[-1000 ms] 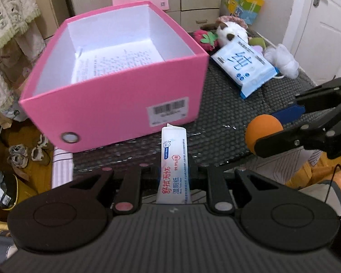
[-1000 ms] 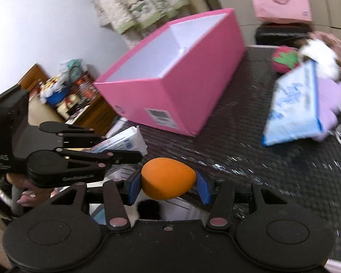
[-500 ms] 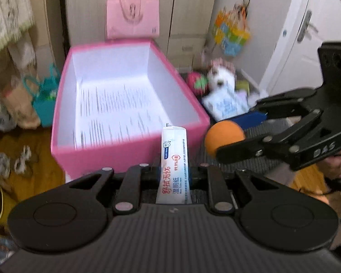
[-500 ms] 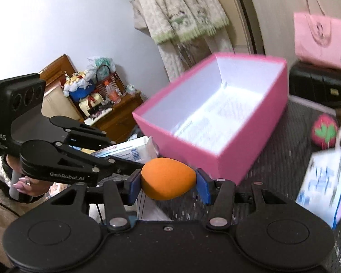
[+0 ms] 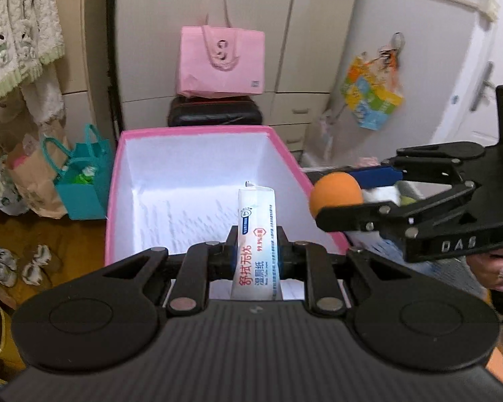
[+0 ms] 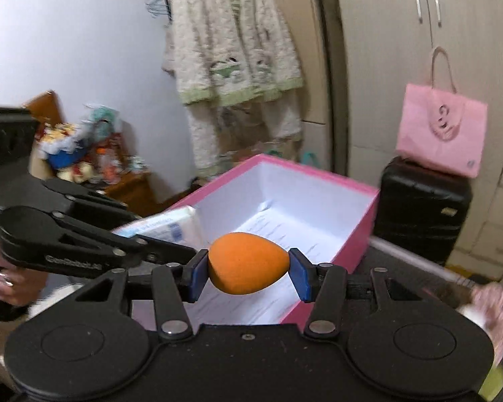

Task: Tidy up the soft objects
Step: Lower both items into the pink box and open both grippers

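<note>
An open pink box [image 5: 115,201] [image 6: 362,227] with a white inside stands on the dark table. My left gripper [image 5: 256,254] is shut on a flat white wet-wipe pack [image 5: 256,234] with red and blue print, held over the box's near part. My right gripper [image 6: 248,269] is shut on an orange egg-shaped sponge [image 6: 248,263] between its blue pads, also above the box's near end. In the left wrist view the sponge [image 5: 335,194] hangs by the box's right wall. The wipe pack [image 6: 164,226] shows left of the sponge in the right wrist view.
A pink tote bag [image 5: 221,63] sits on a black suitcase [image 6: 422,207] behind the box. A teal bag [image 5: 80,181] and shoes [image 5: 16,264] are on the floor at left. Clothes [image 6: 231,53] hang on the wall. Blurred soft items [image 6: 489,305] lie on the table at right.
Both grippers have risen and moved forward from in front of the box to above its near end, carrying the wipe pack and the sponge. The box's inside floor now shows.
</note>
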`<state>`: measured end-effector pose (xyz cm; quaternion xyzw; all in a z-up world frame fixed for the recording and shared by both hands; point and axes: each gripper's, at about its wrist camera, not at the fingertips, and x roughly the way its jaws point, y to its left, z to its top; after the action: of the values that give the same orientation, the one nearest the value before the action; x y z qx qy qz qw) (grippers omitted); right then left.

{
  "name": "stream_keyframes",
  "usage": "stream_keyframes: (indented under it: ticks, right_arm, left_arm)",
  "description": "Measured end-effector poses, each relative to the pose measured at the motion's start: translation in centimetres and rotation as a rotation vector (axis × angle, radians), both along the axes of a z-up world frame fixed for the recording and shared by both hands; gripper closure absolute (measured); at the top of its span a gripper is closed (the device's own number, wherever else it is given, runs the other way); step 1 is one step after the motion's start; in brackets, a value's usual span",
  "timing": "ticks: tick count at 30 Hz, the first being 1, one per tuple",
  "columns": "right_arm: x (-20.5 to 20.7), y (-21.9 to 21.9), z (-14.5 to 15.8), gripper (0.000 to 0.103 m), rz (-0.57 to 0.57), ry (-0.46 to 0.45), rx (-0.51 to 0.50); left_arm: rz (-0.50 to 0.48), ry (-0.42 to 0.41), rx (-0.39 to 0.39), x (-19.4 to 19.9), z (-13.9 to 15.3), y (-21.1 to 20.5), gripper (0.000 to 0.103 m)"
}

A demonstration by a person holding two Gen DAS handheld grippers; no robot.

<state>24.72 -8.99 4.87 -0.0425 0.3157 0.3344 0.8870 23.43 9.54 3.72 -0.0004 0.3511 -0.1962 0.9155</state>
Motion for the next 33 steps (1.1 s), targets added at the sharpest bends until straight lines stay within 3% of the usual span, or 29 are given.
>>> stream_keyframes:
  ticks: [5,10,14,20,25,28,30,33]
  right_arm:
    - [4.7,1.2,-1.1,0.047,0.044,0.099,-0.061]
    - [8.0,3.1,-1.6,0.047,0.082,0.104,-0.161]
    - [9.5,5.2,-3.2,0.047,0.106,0.039,-0.315]
    - [11.7,6.5,-4.8,0.047,0.107,0.036,-0.382]
    - [11.8,7.8,-6.1,0.047,0.125,0.023,-0.451]
    - [11.7,8.2,-6.4,0.045,0.113,-0.019,-0.490]
    - [11.4,8.1,-6.2,0.041,0.106,-0.034,-0.490]
    - [10.6,7.2,-5.2,0.038,0.090,-0.050,-0.448]
  left_arm:
    - [-0.015,0.032,0.065,5.2,-0.4,-0.8,0.085]
    - [-0.003,0.125,0.062,10.1,-2.1,-1.1,0.085]
    - [0.029,0.148,0.075,13.0,-3.1,-1.4,0.085]
    - [0.056,0.222,0.043,15.9,-5.6,-1.3,0.085]
    - [0.071,0.215,0.016,16.7,-6.5,-1.3,0.083]
    - [0.074,0.184,0.041,16.7,-6.5,-1.3,0.072]
    - [0.073,0.157,0.061,16.2,-5.9,-1.2,0.064]
    - [0.063,0.092,0.046,15.0,-4.3,-0.4,0.062]
